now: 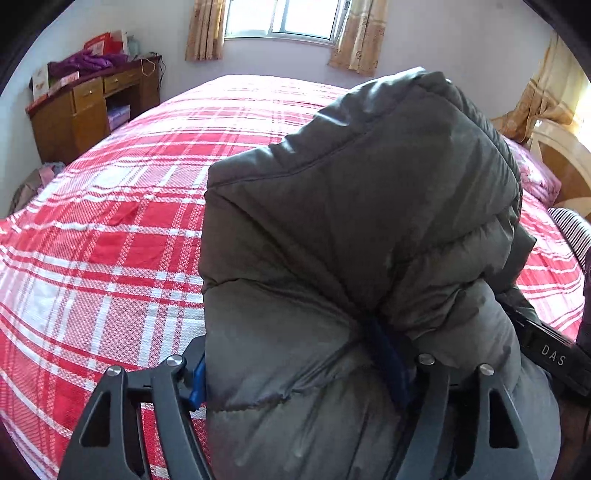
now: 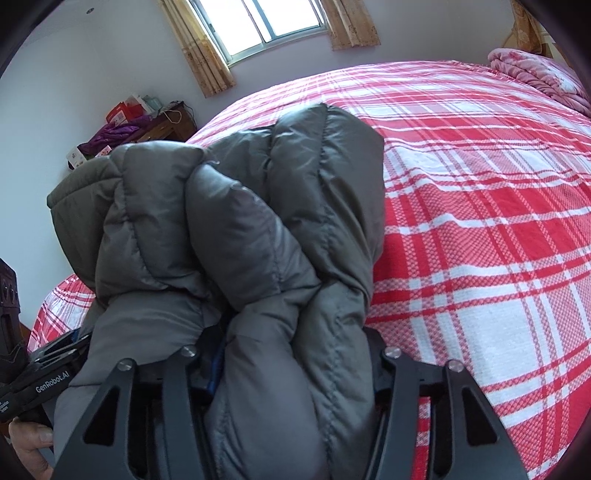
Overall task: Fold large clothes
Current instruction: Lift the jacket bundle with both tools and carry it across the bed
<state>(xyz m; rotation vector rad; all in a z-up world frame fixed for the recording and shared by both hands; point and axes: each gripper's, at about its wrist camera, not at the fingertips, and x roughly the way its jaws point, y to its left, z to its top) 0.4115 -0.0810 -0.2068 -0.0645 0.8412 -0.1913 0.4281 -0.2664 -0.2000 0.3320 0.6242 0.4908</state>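
Observation:
A grey quilted puffer jacket (image 1: 362, 229) is bunched up and held above the bed; it also fills the middle of the right wrist view (image 2: 236, 229). My left gripper (image 1: 303, 373) is shut on a thick fold of the jacket, and its fingertips are buried in the fabric. My right gripper (image 2: 288, 354) is shut on another fold of the same jacket, with its tips hidden too. The right gripper's body (image 1: 550, 354) shows at the right edge of the left wrist view. The left gripper's body (image 2: 40, 384) shows at the lower left of the right wrist view.
The bed with a red and white plaid cover (image 1: 110, 229) spreads under the jacket and to the right (image 2: 480, 221). A wooden desk (image 1: 85, 107) with purple cloth stands at the far left wall. A pink quilt (image 2: 535, 74) lies by the headboard (image 1: 565, 158). A window (image 1: 284, 18) is behind.

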